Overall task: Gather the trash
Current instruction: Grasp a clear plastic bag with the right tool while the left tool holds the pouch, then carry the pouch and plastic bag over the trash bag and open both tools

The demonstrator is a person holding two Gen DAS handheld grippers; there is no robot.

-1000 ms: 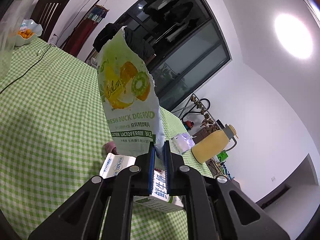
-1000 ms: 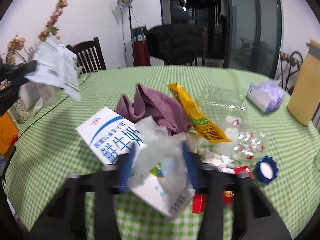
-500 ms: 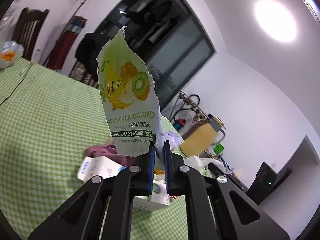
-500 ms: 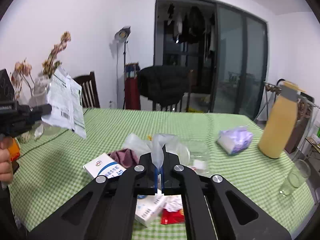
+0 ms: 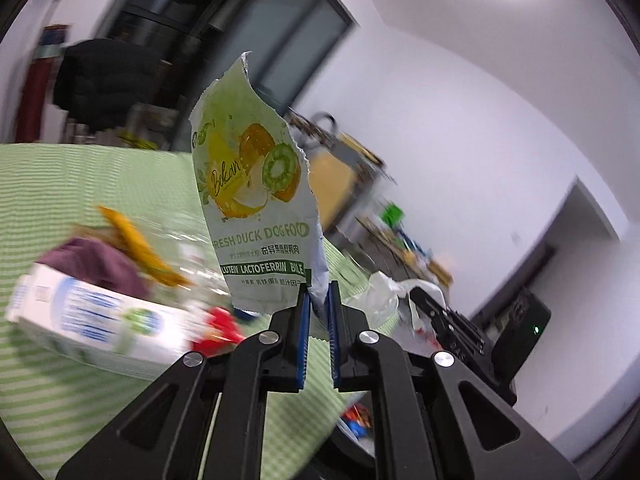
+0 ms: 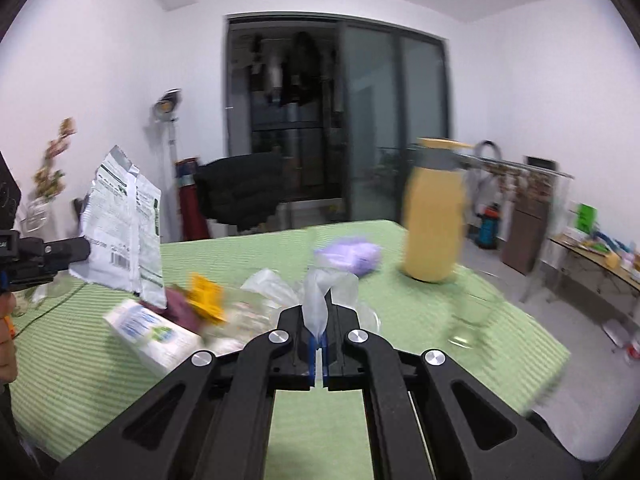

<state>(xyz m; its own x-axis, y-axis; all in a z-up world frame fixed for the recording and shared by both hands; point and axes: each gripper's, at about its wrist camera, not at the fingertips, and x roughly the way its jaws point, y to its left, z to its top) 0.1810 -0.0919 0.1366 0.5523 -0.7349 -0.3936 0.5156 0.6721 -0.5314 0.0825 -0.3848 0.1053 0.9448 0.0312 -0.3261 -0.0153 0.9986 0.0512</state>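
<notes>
My left gripper is shut on a torn green dog food pouch that stands upright above the table; the right wrist view shows the pouch's white back at the left. My right gripper is shut on a clear plastic bag, whose top flares above the fingers. On the green checked table lie a white milk carton, a purple cloth, a yellow wrapper and red scraps.
A yellow jug and a purple tissue pack stand on the far side of the table, with a drinking glass near its right edge. A black jacket hangs over a far chair. A person's hand shows at the left edge.
The right gripper closed on the plastic bag and lifted it off the pile. Both grippers rose and swung right across the table, the left still holding the pouch.
</notes>
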